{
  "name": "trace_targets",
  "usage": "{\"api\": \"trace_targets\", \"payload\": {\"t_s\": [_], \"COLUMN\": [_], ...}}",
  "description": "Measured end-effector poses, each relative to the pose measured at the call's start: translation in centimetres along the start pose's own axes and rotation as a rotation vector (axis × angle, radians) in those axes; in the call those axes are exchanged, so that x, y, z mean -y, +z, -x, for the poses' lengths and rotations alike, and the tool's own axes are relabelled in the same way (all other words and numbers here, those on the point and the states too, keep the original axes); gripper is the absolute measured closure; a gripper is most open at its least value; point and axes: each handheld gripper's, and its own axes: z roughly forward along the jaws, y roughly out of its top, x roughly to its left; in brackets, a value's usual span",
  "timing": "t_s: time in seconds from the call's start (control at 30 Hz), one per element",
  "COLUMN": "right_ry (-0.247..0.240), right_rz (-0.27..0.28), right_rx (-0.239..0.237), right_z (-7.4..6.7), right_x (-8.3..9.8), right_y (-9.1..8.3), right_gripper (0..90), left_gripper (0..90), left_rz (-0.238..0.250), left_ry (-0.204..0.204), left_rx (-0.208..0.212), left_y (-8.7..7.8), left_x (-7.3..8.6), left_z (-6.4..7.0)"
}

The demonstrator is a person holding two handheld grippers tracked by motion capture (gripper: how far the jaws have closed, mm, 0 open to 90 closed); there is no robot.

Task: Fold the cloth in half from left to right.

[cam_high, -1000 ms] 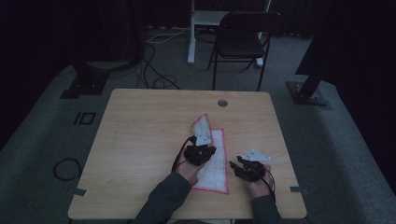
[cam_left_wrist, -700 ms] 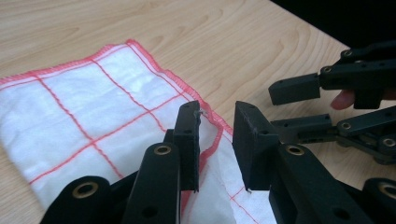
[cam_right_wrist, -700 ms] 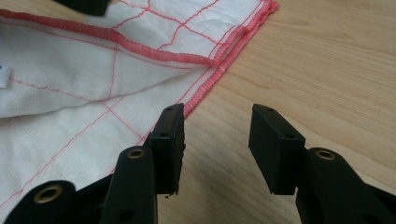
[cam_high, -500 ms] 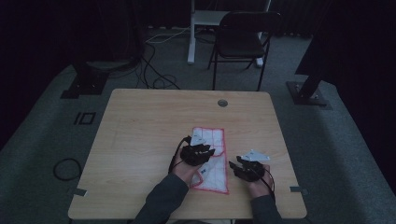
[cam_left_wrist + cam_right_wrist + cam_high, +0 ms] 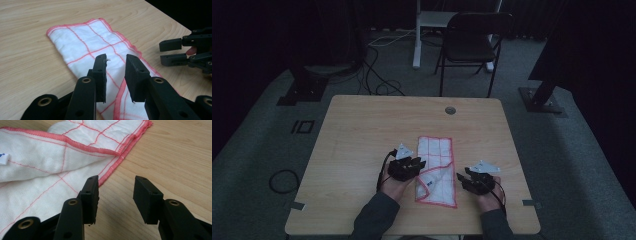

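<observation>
A white cloth with red grid lines and a red hem [image 5: 438,167] lies flat on the wooden table [image 5: 362,135], its far part folded over onto the near part. My left gripper [image 5: 414,165] sits at the cloth's left edge. In the left gripper view its jaws [image 5: 116,58] have just been opening and stand apart over the cloth [image 5: 87,40], with nothing between them. My right gripper [image 5: 466,180] rests just right of the cloth's near edge. It is open over bare wood [image 5: 116,180], and the cloth's hem [image 5: 112,167] lies beside its left jaw.
A round cable hole [image 5: 450,110] sits near the table's far edge. A dark chair [image 5: 472,40] and a white post stand beyond the table, with cables on the floor at the far left. The table's left half is bare wood.
The left gripper let go of the raised cloth corner, which dropped flat onto the rest. It then drew back toward the cloth's left edge. The right gripper stayed put.
</observation>
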Motion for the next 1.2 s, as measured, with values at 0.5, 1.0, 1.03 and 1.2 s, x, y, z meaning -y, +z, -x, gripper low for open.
{"api": "trace_targets", "payload": {"t_s": [0.5, 1.0, 1.03, 1.2], "right_ry": [0.001, 0.001, 0.001, 0.004], "right_rz": [0.001, 0.001, 0.002, 0.003], "right_rx": [0.001, 0.001, 0.002, 0.005], "right_z": [0.0, 0.0, 0.0, 0.0], "right_x": [0.0, 0.0, 0.0, 0.0], "right_y": [0.0, 0.0, 0.0, -0.1], "right_gripper": [55.6, 55.6, 55.6, 55.6], "left_gripper": [73.5, 87.6, 87.5, 87.0], "left_rz": [-0.056, -0.078, -0.078, -0.082], "left_ry": [-0.047, 0.021, 0.029, 0.055], "left_rx": [-0.048, 0.01, 0.014, 0.037], "left_y": [-0.4, 0.2, 0.3, 0.7], "left_x": [3.4, 3.7, 3.6, 3.3], "left_z": [-2.2, -0.4, -0.1, 0.9]}}
